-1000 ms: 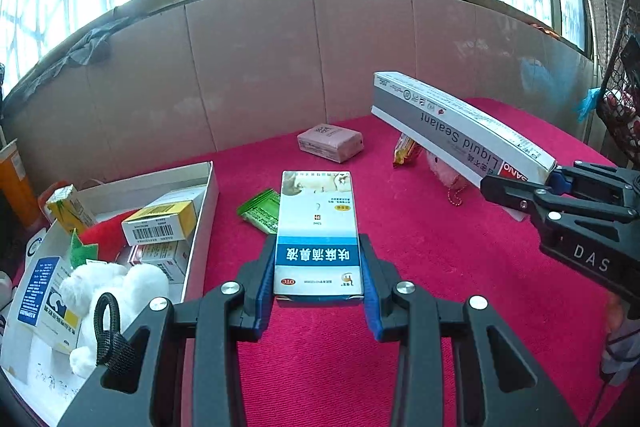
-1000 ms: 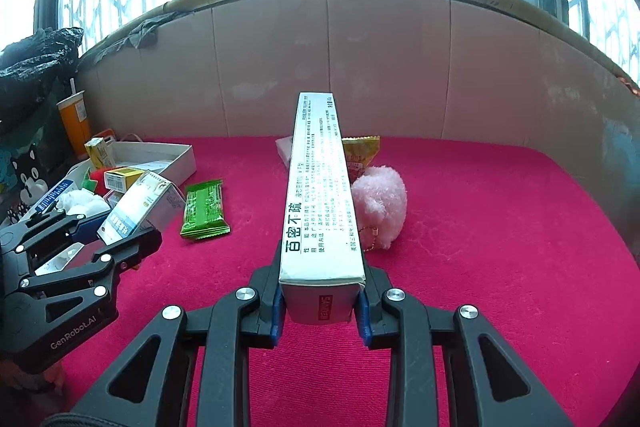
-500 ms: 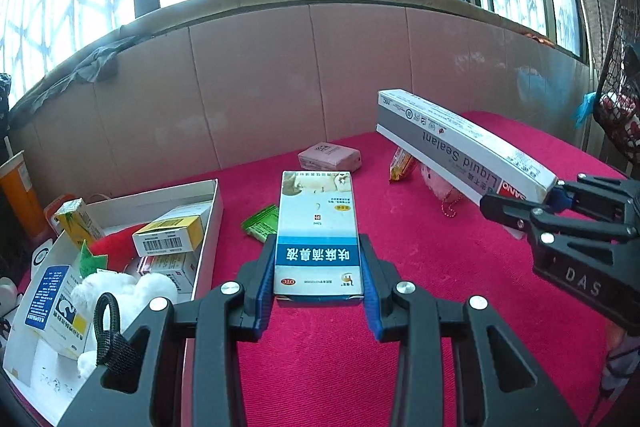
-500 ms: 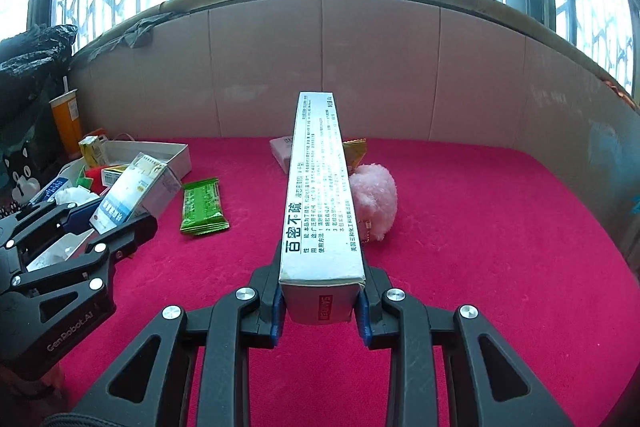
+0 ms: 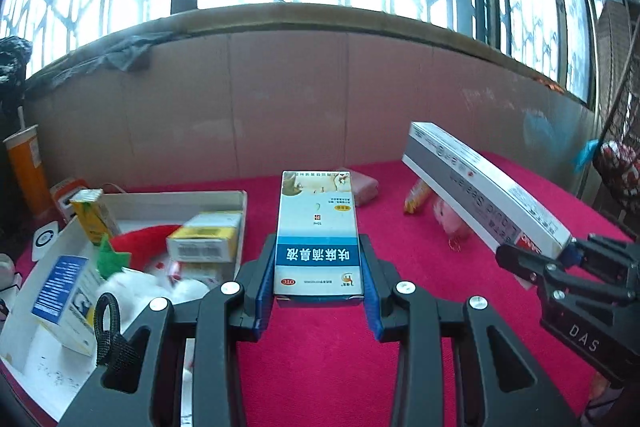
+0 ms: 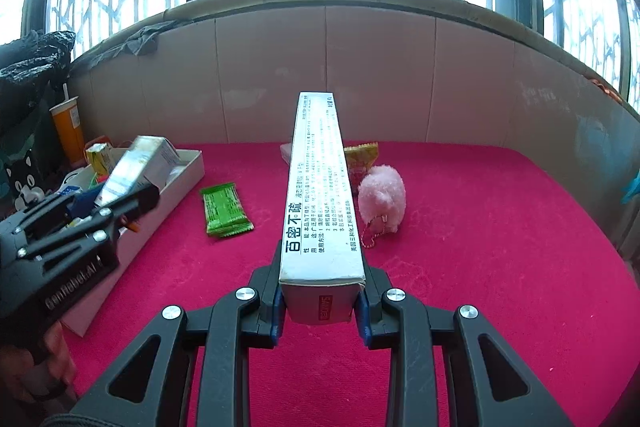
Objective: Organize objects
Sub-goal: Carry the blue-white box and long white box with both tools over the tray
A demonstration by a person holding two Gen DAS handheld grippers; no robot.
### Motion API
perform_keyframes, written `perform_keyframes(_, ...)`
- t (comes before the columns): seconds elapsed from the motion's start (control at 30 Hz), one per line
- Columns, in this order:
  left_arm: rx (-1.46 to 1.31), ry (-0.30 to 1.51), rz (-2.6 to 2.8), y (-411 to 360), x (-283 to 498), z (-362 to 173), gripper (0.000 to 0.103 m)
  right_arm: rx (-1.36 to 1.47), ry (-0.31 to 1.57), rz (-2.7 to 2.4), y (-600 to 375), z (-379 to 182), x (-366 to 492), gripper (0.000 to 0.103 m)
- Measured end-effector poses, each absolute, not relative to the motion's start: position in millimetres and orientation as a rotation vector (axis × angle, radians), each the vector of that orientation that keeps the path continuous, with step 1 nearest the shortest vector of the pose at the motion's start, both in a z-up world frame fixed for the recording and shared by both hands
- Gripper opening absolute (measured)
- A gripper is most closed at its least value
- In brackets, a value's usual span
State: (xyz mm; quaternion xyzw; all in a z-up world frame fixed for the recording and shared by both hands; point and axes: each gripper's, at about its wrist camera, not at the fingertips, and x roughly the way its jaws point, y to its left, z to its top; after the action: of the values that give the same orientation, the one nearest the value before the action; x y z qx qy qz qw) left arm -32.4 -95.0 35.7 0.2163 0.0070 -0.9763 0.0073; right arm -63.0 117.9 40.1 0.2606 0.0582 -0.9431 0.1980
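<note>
1. Lettering first: we read "Liquid Sealant" along the side of the long grey-and-white box (image 5: 480, 187), and "DAS" on the right claw (image 6: 320, 301) pinching its near end.
2. We see the left claw (image 5: 318, 291) clamped on a blue-and-white medicine box (image 5: 316, 235) marked "OTC", held above the red worktop (image 5: 320, 355) beside the white tray (image 5: 224, 197).
3. "GenRobot.AI" on the left claw's body is blurred.
4. The pink plush (image 6: 382, 193) and green packet (image 6: 226, 211) lie on the worktop; the yellow packet (image 6: 360, 155) is half hidden, its print unreadable.
</note>
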Motion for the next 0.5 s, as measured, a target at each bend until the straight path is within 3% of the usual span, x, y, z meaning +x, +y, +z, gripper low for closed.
perform_keyframes(0.5, 0.590, 0.060, -3.018, -127, -25, 47, 0.036, 0.637, 0.098, -2.604, 92, 78, -44, 0.030)
